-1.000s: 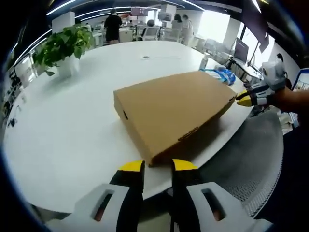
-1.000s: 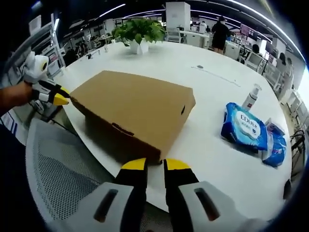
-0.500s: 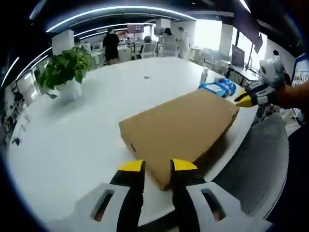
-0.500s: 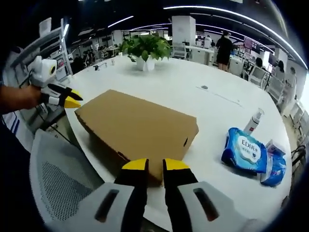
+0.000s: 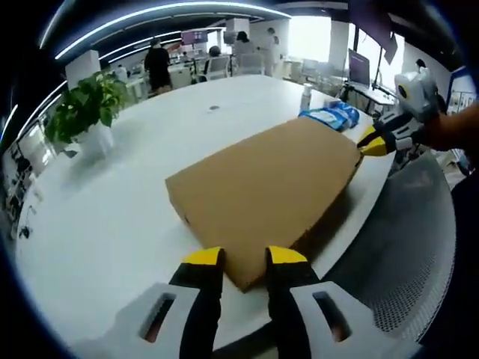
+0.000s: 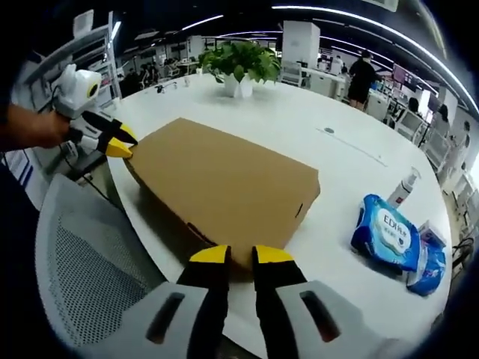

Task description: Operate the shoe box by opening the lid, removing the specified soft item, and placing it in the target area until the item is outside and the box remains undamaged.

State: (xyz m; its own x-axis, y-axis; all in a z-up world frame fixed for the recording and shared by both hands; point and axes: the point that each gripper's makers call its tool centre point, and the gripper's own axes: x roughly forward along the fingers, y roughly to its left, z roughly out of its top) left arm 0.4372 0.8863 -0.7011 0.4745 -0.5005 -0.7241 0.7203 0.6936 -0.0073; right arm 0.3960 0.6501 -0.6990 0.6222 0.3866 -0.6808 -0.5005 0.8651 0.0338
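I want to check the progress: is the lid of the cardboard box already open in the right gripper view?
No. The cardboard box lies flat on the white table with its lid fully closed.

My right tongs (image 6: 232,256) sit at the near corner of the closed shoe box (image 6: 224,183), their yellow tips a narrow gap apart with nothing between them. The box lies flat on the white counter (image 6: 329,161). At the box's far-left corner, my left tongs (image 6: 120,142) touch its edge. Beyond the box stands a potted plant (image 6: 243,63). To the box's right lie a blue wipes pack (image 6: 388,232) and a small bottle (image 6: 404,187). A mesh chair (image 6: 86,262) sits beside the box, off the counter.
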